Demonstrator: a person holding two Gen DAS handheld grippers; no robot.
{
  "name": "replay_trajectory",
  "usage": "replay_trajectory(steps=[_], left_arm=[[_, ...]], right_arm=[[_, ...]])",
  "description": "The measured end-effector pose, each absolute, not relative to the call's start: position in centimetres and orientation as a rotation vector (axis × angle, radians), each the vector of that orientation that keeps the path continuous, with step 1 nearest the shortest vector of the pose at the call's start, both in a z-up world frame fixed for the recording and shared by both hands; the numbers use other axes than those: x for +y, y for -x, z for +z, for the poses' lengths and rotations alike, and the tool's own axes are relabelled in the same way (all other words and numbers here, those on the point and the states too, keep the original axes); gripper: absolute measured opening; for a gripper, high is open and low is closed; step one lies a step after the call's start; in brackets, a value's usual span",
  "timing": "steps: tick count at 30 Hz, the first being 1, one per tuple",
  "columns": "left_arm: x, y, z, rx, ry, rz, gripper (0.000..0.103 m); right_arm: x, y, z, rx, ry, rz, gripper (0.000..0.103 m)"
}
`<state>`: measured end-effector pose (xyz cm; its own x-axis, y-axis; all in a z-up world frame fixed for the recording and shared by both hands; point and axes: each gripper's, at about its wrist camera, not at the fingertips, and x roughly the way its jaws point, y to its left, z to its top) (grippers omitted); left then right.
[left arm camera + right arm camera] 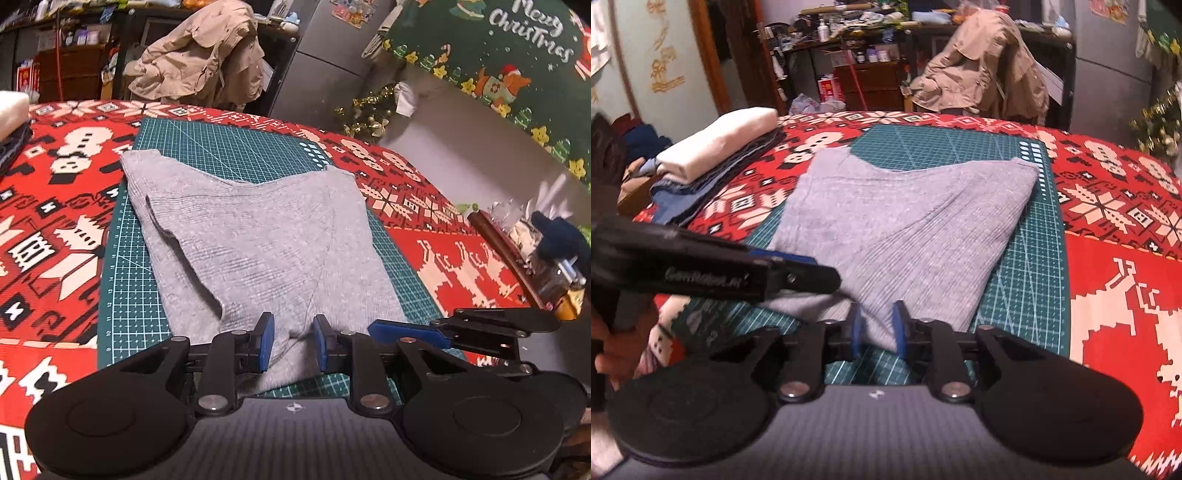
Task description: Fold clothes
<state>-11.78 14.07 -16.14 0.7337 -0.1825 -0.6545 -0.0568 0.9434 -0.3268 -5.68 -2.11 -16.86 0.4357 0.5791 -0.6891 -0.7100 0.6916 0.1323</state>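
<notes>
A grey ribbed garment (258, 236), folded over on itself, lies on a green gridded cutting mat (229, 147) spread across a red tablecloth (48, 206) patterned with white snowflakes and reindeer. The left gripper (293, 341) sits low at the near edge of the garment with its blue-padded fingers (266, 341) a little apart; grey cloth lies in the gap between them, and the pads do not visibly pinch it. In the left wrist view the right gripper (408, 332) shows from the side just to the right, its blue finger reaching onto the same near hem. In the right wrist view that right gripper (877, 332) straddles the near corner of the garment (905, 229), jaws likewise slightly parted with cloth between them, while the left gripper (812, 273) crosses the frame as a blurred black bar over the garment's near left part, a hand (617, 347) showing at the left edge beneath it. Both far corners of the garment rise in points with a shallow dip between them, and a diagonal crease runs toward the near edge. At the far left of the table rests a stack of folded clothes (713, 151), a white piece on top of dark blue ones. Behind the table a tan jacket (979, 66) is draped over a chair.
</notes>
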Motion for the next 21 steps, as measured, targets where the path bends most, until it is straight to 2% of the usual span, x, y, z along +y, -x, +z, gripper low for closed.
replay_trajectory(steps=[9, 13, 15, 17, 20, 21], left_arm=[[12.4, 13.8, -14.9, 0.726, 0.216, -0.059, 0.025], [12.5, 14.4, -13.9, 0.709, 0.213, -0.043, 0.038], [12.7, 14.6, -13.6, 0.709, 0.225, -0.036, 0.043], [13.0, 14.7, -13.3, 0.715, 0.244, -0.039, 0.050], [13.4, 14.9, -12.9, 0.722, 0.269, -0.033, 0.059], [13.4, 14.8, -12.7, 0.725, 0.265, -0.022, 0.060]], right_arm=[[-4.1, 7.1, -16.2, 0.803, 0.147, 0.812, 0.030], [-5.3, 6.7, -15.0, 0.801, 0.100, 0.802, 0.046], [-5.7, 6.8, -14.4, 0.788, 0.093, 0.798, 0.058], [-6.2, 6.9, -13.8, 0.775, 0.087, 0.793, 0.077], [-6.9, 6.8, -13.0, 0.760, 0.063, 0.810, 0.093], [-7.1, 6.7, -12.8, 0.757, 0.057, 0.817, 0.094]])
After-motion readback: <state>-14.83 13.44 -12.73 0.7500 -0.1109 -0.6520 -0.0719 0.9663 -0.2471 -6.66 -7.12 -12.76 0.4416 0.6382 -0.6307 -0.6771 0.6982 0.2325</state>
